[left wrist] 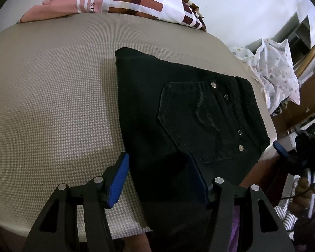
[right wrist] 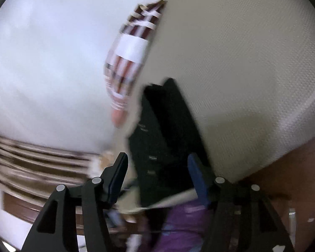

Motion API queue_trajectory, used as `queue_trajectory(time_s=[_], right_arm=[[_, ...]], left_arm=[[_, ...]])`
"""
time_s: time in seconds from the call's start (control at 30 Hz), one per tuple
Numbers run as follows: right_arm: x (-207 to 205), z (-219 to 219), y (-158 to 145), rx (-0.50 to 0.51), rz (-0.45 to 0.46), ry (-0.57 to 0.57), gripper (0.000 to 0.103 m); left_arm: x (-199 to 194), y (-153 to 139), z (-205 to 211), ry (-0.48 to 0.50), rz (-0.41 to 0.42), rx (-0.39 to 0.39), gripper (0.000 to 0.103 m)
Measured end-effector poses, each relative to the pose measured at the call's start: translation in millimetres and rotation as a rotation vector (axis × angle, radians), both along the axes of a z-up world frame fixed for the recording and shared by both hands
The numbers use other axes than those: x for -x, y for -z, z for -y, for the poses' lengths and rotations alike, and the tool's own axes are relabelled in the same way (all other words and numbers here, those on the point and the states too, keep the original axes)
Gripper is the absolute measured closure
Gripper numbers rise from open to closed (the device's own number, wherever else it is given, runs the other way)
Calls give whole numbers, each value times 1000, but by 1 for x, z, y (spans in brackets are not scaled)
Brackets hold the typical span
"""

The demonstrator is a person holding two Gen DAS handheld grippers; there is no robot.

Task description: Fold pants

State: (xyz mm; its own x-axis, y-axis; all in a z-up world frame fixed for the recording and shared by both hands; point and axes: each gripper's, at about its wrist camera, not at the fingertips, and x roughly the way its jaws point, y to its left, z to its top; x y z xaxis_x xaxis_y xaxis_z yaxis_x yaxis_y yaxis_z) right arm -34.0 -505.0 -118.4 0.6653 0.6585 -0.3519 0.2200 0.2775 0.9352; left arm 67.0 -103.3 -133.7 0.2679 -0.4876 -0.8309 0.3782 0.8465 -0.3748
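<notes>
Folded black jeans [left wrist: 184, 113] lie at the bed [left wrist: 52, 96] edge, overhanging slightly. Left gripper [left wrist: 157, 180] and right gripper [right wrist: 157, 180] jaws both stand apart, empty. Risk: a nudge could slide the bundle off.

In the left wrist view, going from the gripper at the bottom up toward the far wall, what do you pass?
Left gripper, open over the near edge → folded black pants with the back pocket up → bare beige bed cover → pink and brown patterned pillow → white wall.
</notes>
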Motion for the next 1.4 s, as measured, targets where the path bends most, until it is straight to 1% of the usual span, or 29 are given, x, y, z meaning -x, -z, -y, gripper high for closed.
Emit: queue_trajectory(time_s=[0.03, 0.13, 0.2, 0.27, 0.33, 0.43, 0.5, 0.53, 0.6, 0.67, 0.7, 0.77, 0.83, 0.87, 0.9, 0.93, 0.97, 1.03, 1.07, 1.13, 1.23, 1.3, 1.33, 1.4], right_arm=[[0, -4, 1, -10, -16, -12, 46], [-3, -22, 5, 36, -49, -59, 46], [-8, -31, 15, 44, -77, -66, 46], [-12, -35, 22, 19, -76, -53, 47], [-16, -37, 19, 50, -70, -52, 51], [-20, -40, 14, 98, -60, -42, 52], [-26, -44, 16, 159, -80, -54, 77], [-27, -46, 20, 176, -104, -56, 84], [-24, -43, 23, 141, -101, -34, 86], [-16, -43, 12, 130, -62, -29, 90], [-10, -44, 1, 128, -34, -33, 90], [-1, -46, -6, 166, -30, -46, 91], [3, -45, 10, 162, -74, -51, 91], [7, -40, 27, 132, -120, -38, 92], [10, -36, 45, 63, -146, -15, 92], [12, -33, 51, 27, -140, -5, 92], [10, -32, 50, 25, -133, -2, 92], [5, -35, 36, 59, -77, -26, 91], [3, -34, 32, 77, -80, -30, 89], [0, -33, 33, 63, -78, -34, 87], [6, -27, 37, 21, -82, -17, 86], [11, -21, 34, 31, -82, 8, 85], [12, -19, 32, 35, -80, 16, 83], [17, -11, 28, 34, -84, 35, 77]], left_arm=[[0, 0, 0, 0, -3, 1, 45], [-2, 2, 1, -7, -8, 9, 45], [-1, 2, 0, -9, -9, 9, 45], [-1, 1, 0, -5, -7, 7, 45], [0, 1, -2, -2, -12, 10, 45], [-1, 3, -3, -9, -20, 19, 45], [-1, 4, -2, -15, -28, 21, 45], [-1, 4, -2, -16, -28, 20, 45], [-1, 3, -3, -14, -29, 16, 45], [-1, -1, -5, -17, -26, 19, 45], [-1, -3, -6, -20, -21, 24, 45], [-2, -7, -8, -22, -10, 39, 44], [-3, -8, -5, -14, -6, 31, 44], [-4, -7, -3, -10, -7, 23, 44], [-4, -5, -1, -6, -11, 17, 44], [-4, -3, 1, -2, -13, 12, 44], [-3, 0, 2, -1, -12, 5, 44], [-3, 3, 5, 2, -2, -14, 43], [-4, 5, 7, 5, 5, -19, 40], [-5, 9, 8, 2, -1, -24, 39], [-9, 13, 7, -8, -24, -3, 38], [-10, 15, 5, -14, -36, 10, 38], [-10, 15, 5, -14, -37, 11, 38], [-9, 14, 6, -11, -34, 7, 38]])
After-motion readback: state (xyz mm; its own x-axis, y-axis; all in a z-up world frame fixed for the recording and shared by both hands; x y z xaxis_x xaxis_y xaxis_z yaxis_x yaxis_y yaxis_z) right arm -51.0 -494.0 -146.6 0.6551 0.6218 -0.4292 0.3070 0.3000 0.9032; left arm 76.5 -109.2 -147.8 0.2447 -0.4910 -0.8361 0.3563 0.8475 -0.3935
